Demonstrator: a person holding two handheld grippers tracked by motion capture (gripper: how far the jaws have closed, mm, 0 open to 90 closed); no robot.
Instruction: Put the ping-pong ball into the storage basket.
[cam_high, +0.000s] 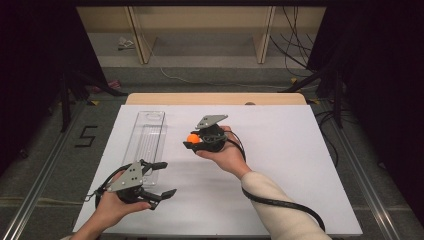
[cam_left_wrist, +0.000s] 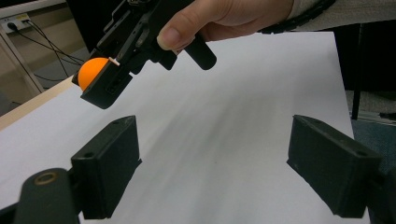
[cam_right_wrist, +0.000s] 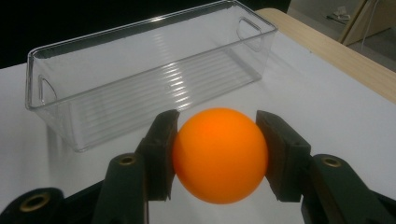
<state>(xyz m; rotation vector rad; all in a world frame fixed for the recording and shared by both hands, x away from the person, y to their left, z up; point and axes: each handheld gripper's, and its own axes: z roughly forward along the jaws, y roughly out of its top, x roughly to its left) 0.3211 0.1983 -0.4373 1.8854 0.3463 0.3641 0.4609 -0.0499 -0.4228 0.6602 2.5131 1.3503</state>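
Carry step: right gripper (cam_right_wrist: 219, 154) clenched on orange ball (cam_right_wrist: 219, 154); left gripper (cam_high: 157, 179) released, empty. Next: release over clear bin (cam_right_wrist: 140, 88), 11 o'clock.

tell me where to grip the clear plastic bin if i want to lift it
Probably one long side wall of the clear ribbed plastic bin, coming from above: it lies open side up and empty, so one of the jaws can drop inside and one outside. The cut-out end handles look too narrow.
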